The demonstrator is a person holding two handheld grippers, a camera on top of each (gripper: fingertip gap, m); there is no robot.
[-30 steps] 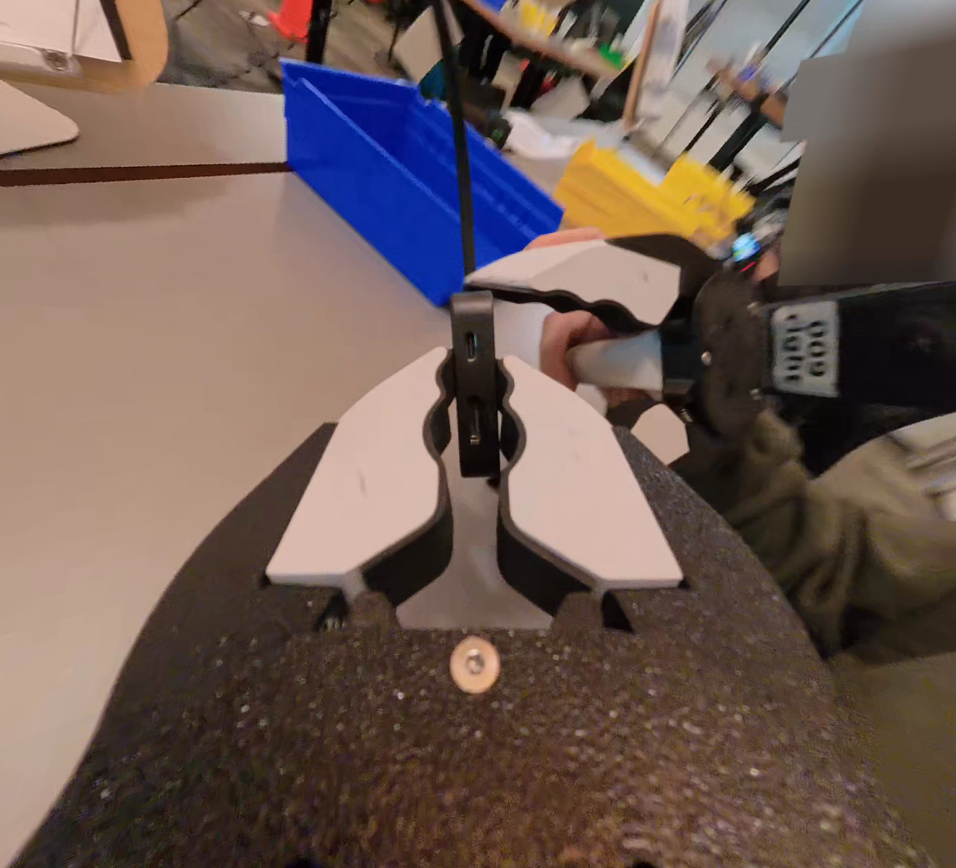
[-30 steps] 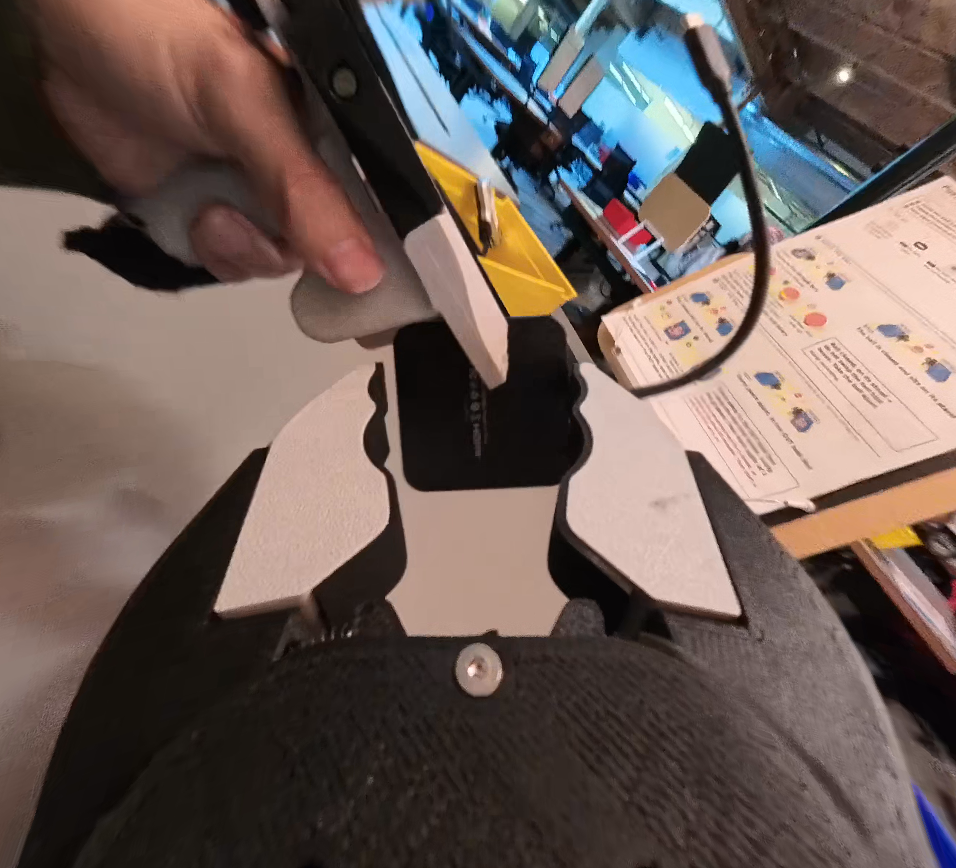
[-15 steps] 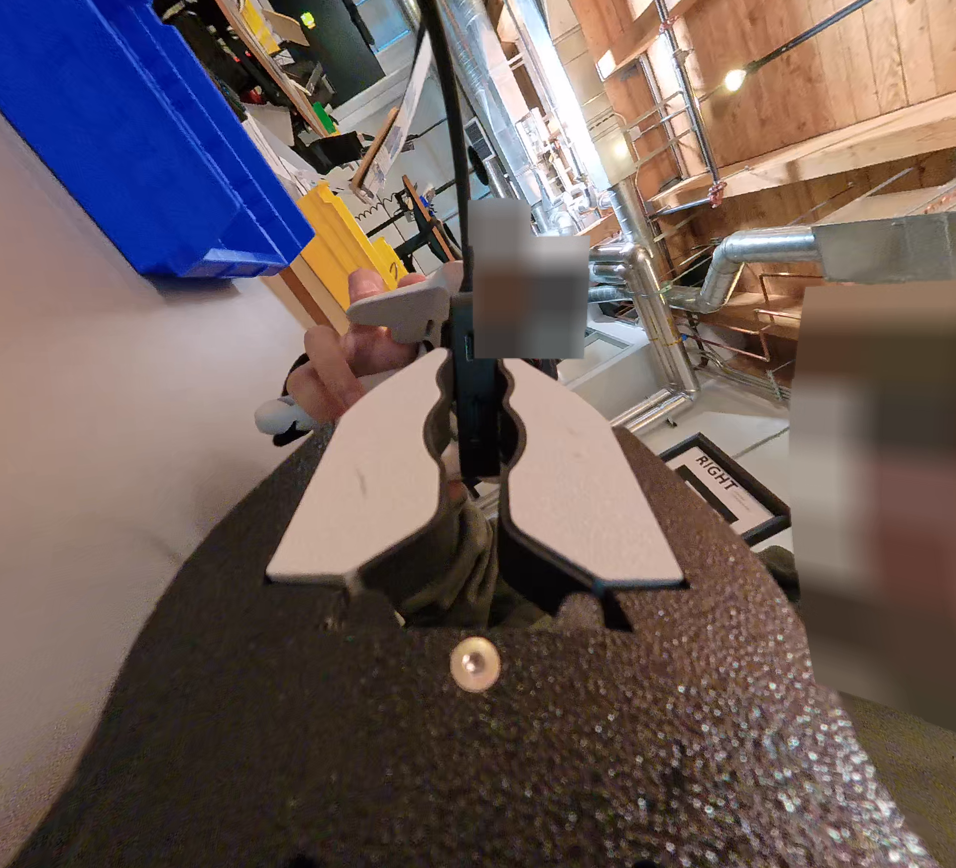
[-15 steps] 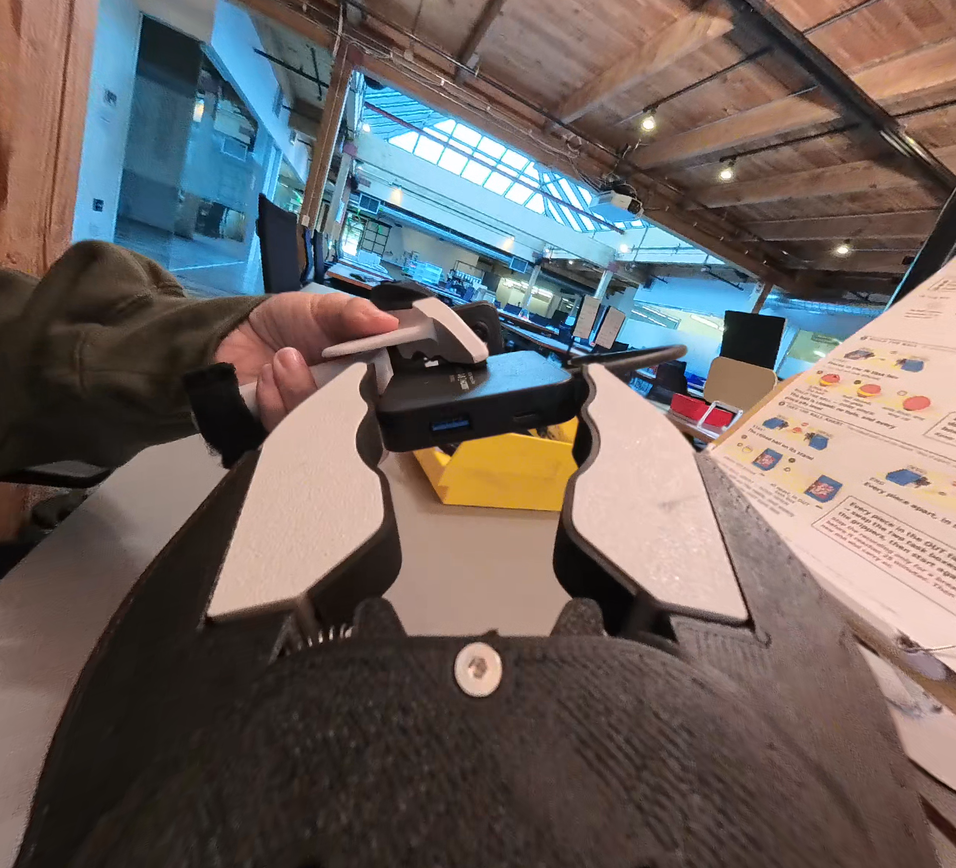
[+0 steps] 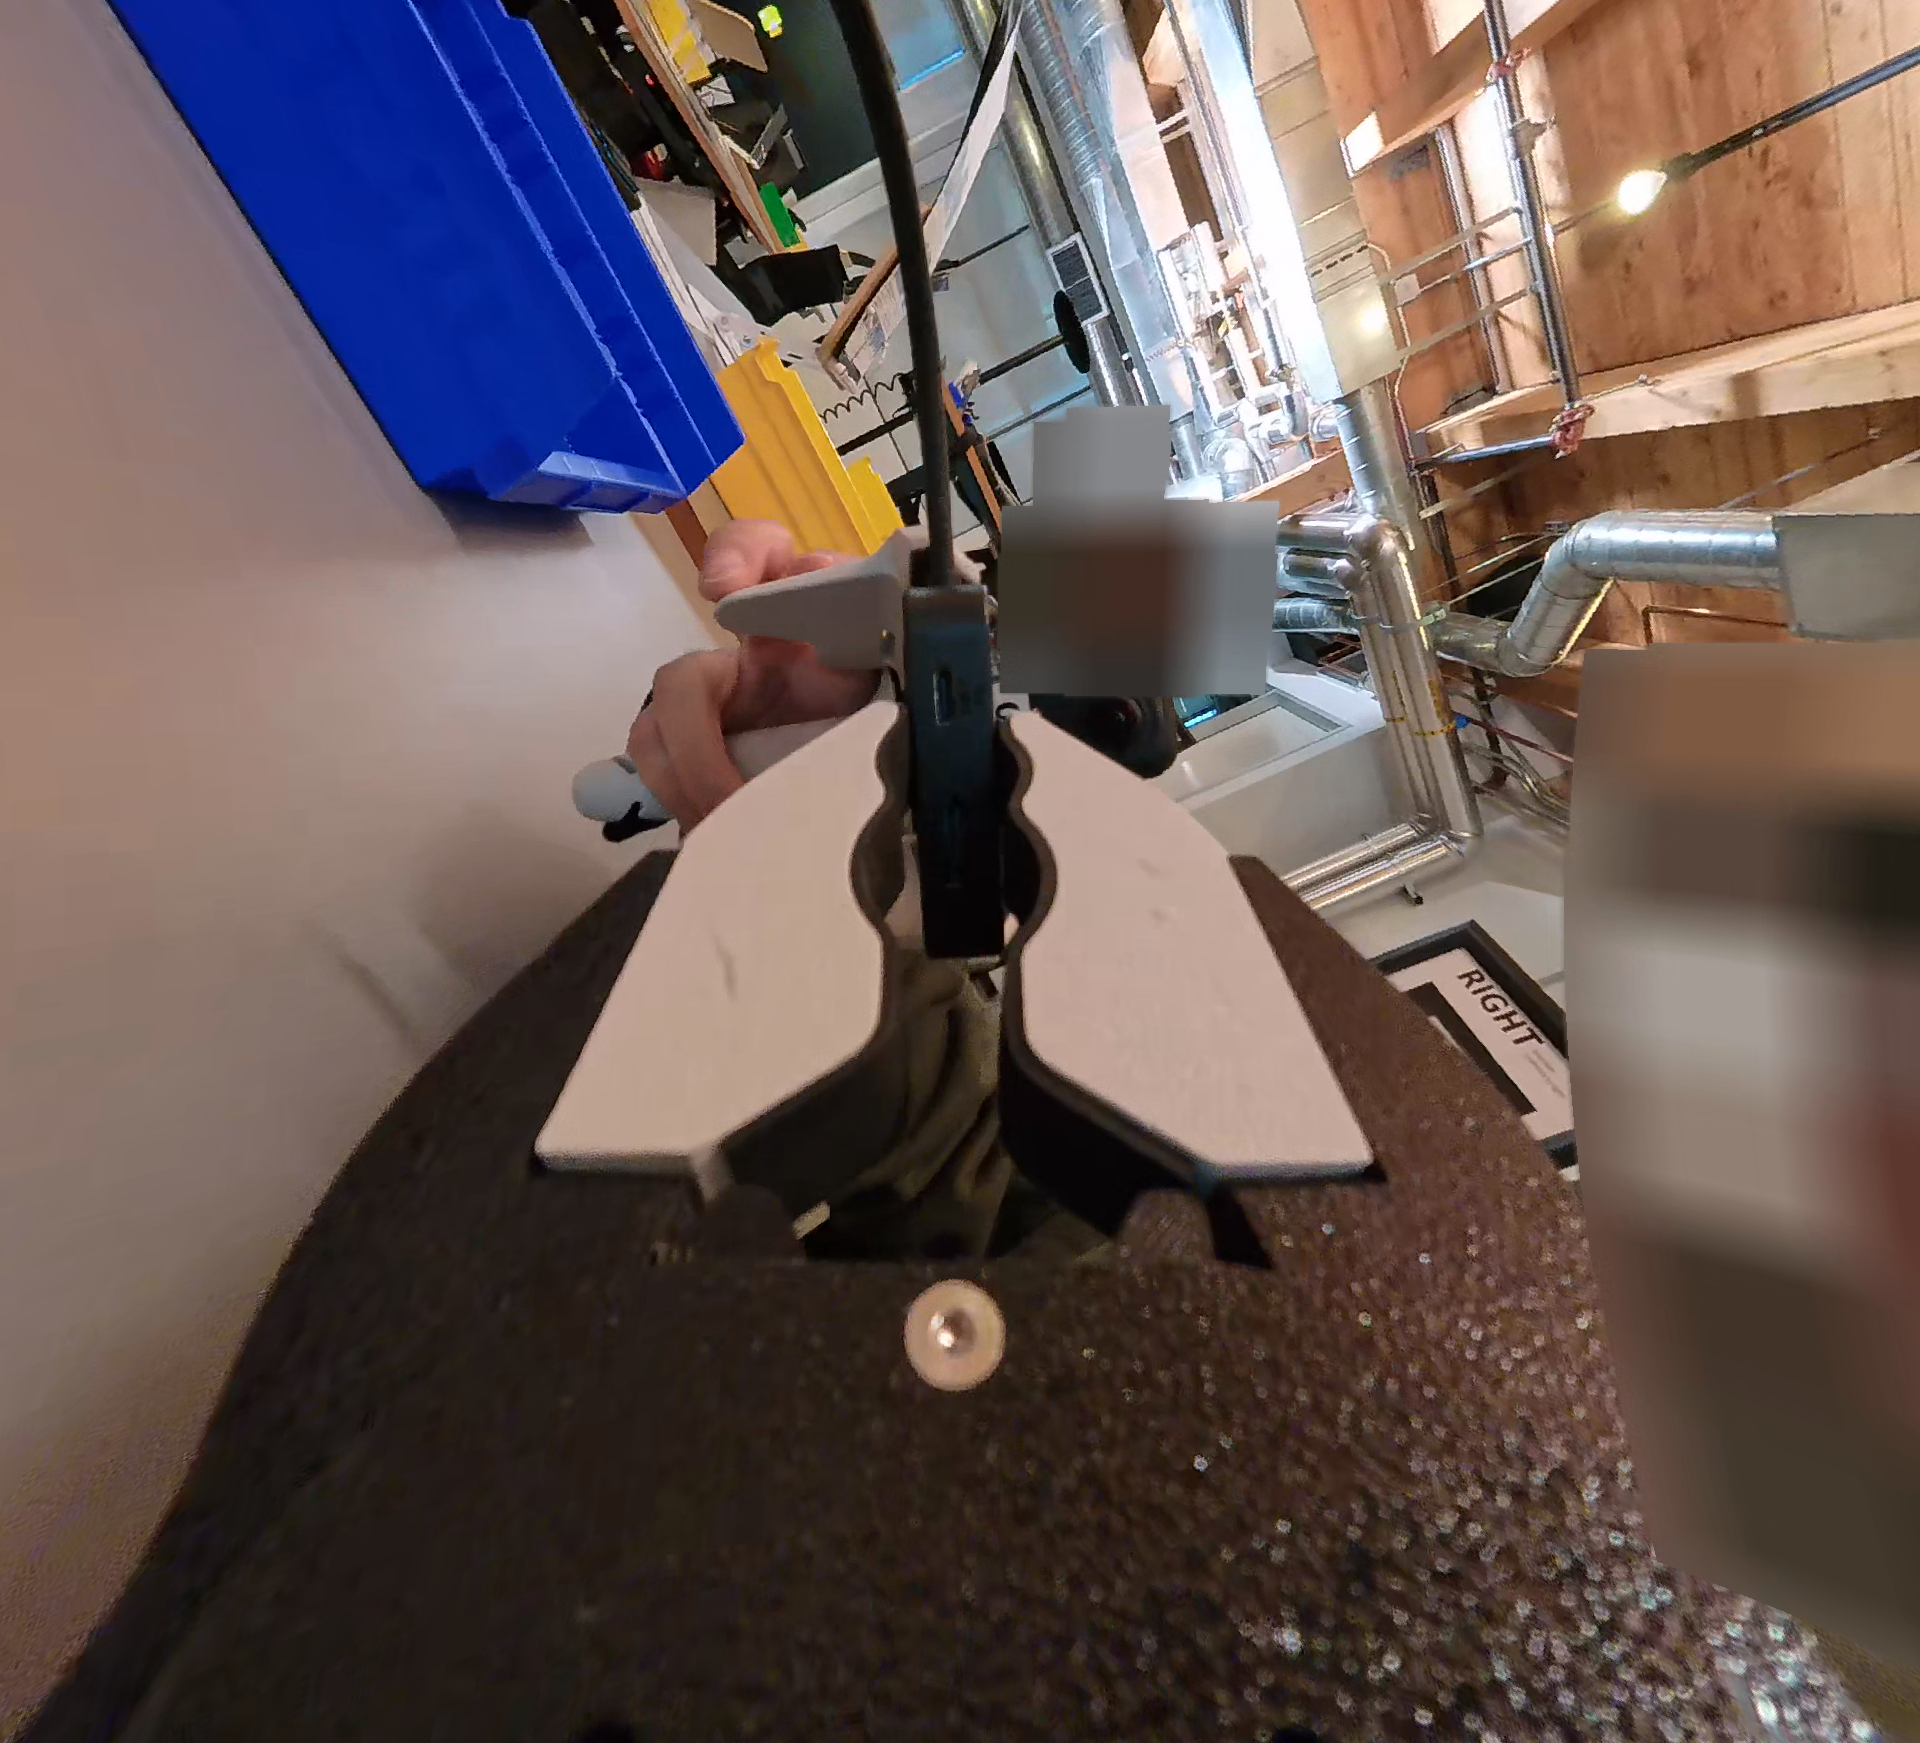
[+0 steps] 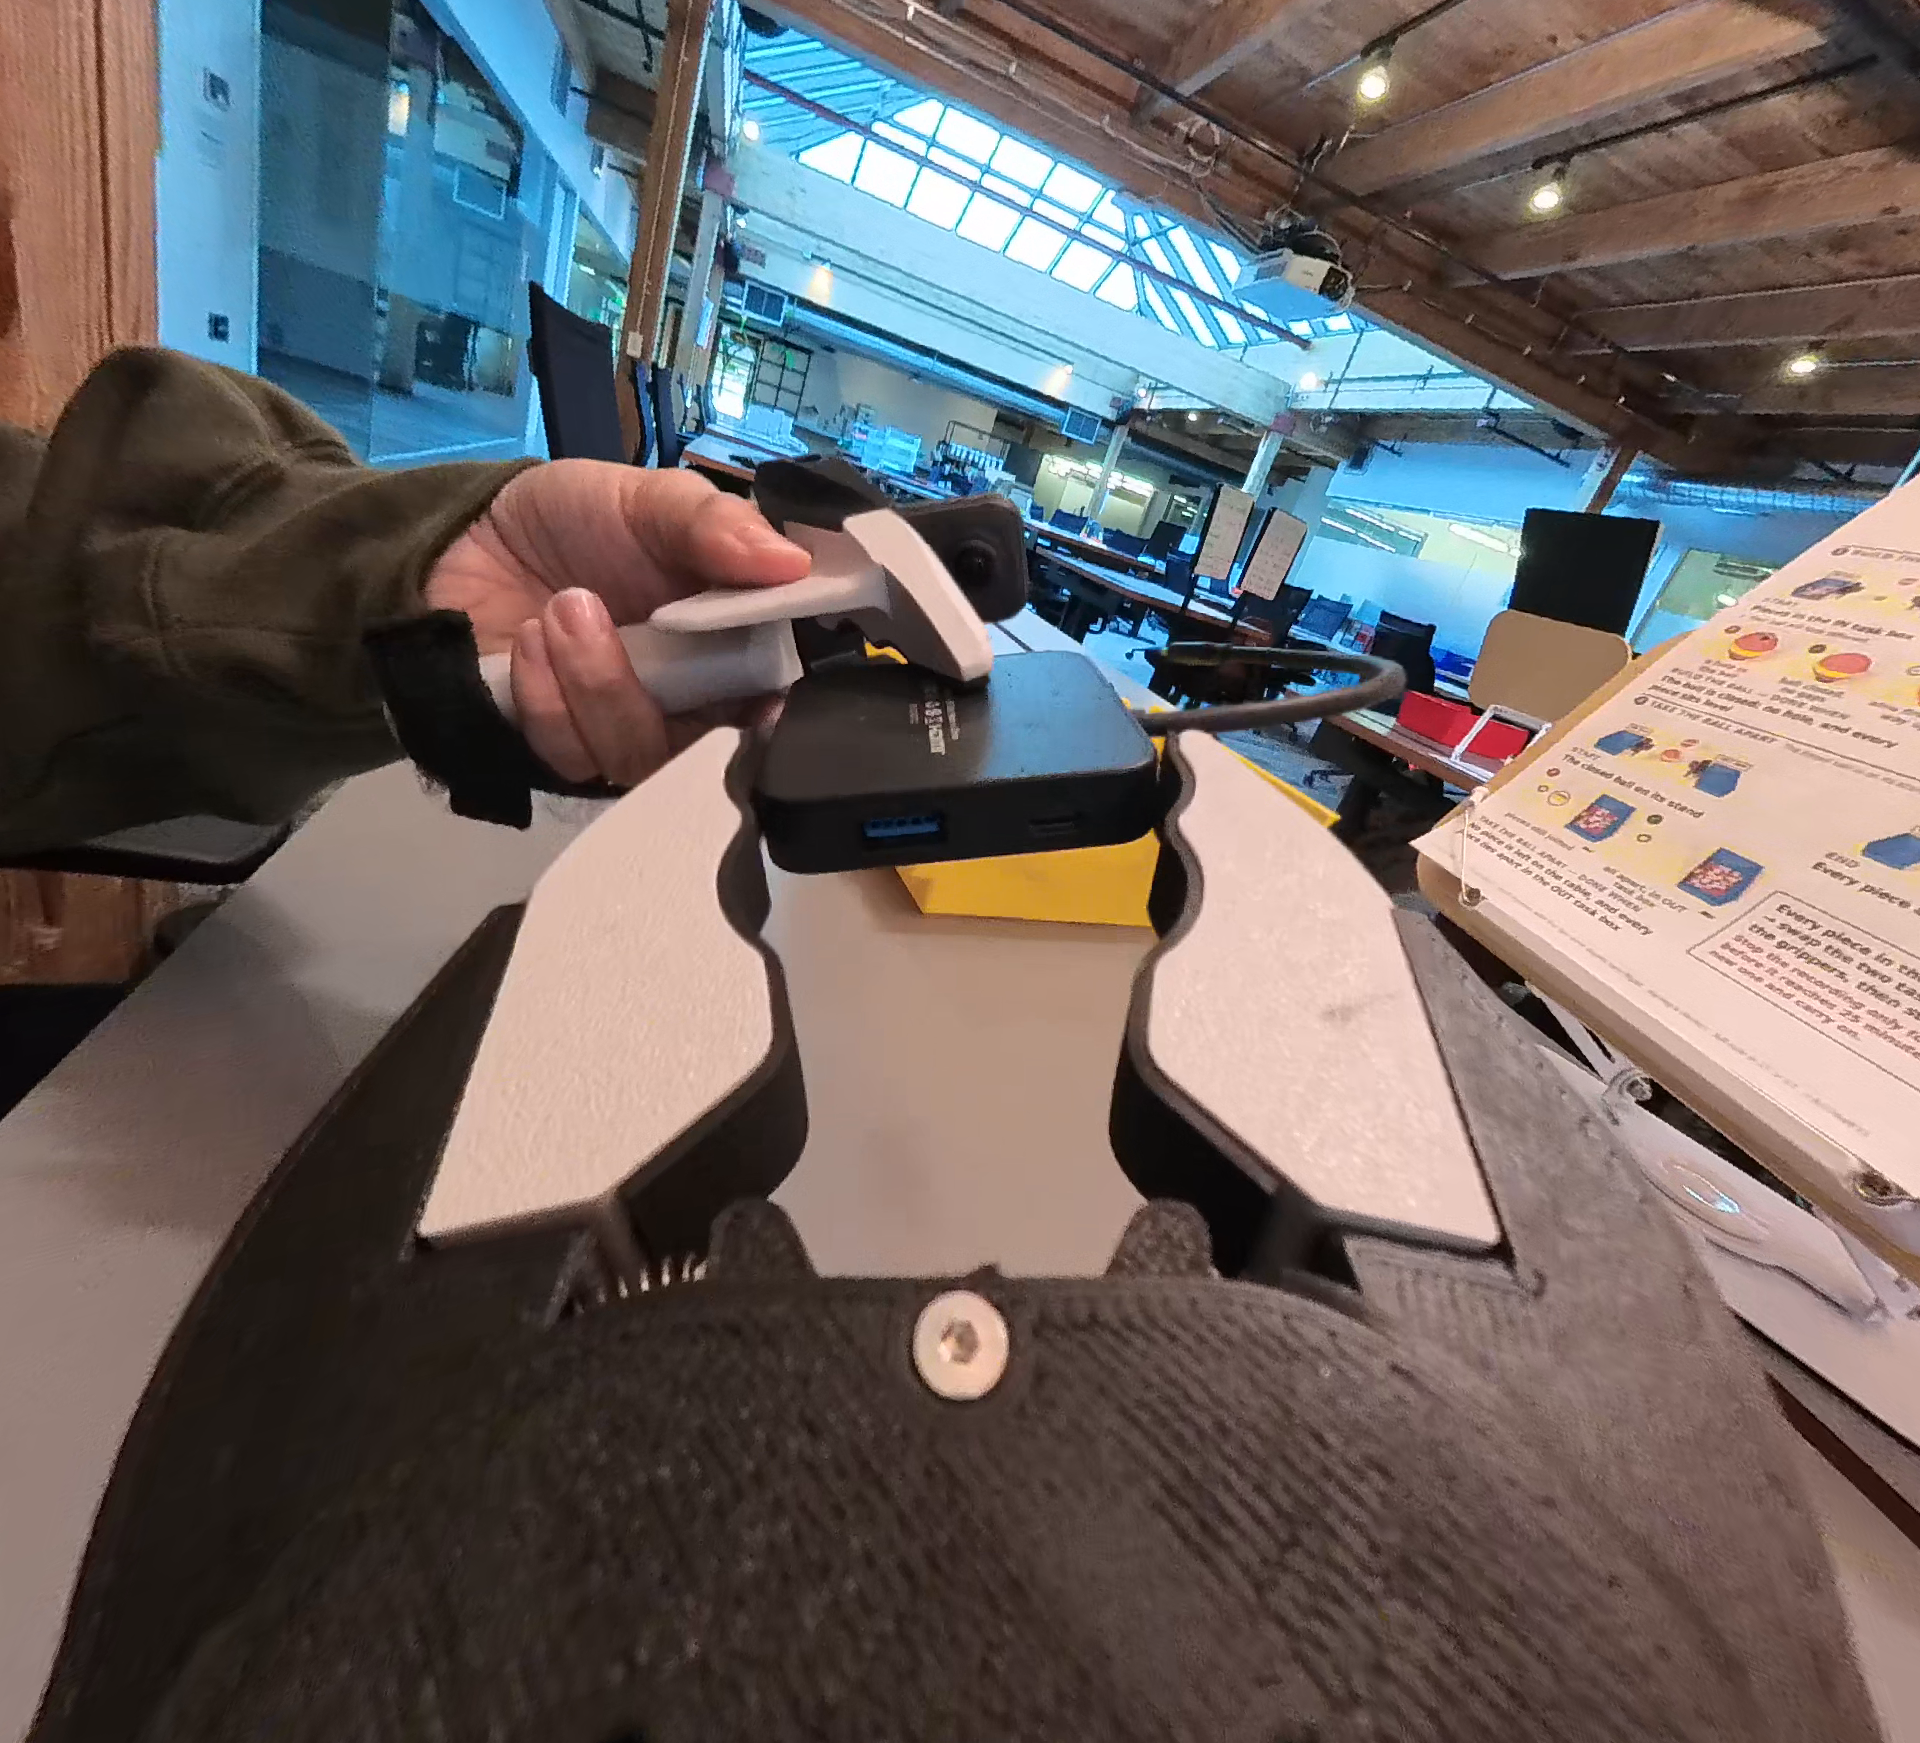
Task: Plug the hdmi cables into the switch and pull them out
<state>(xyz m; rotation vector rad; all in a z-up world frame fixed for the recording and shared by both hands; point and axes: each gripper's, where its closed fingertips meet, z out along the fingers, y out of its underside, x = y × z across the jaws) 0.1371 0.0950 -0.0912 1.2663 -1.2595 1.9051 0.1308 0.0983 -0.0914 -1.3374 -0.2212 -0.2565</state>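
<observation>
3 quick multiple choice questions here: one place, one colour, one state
1. In the right wrist view, where is the yellow bin relative to the switch? A behind it; B on top of it; C inside it
2. What colour is the wide port on the switch's near edge? A red; B blue; C green
3. The left gripper is: A open and empty; B shut on the switch; C shut on a pen

Answers: A, the bin shows just past the switch; B, its insert is blue; B, its jaws pinch the switch's flat faces.

Pale table (image 5: pixel 208 654) (blue bin (image 5: pixel 416 166) on it)
</observation>
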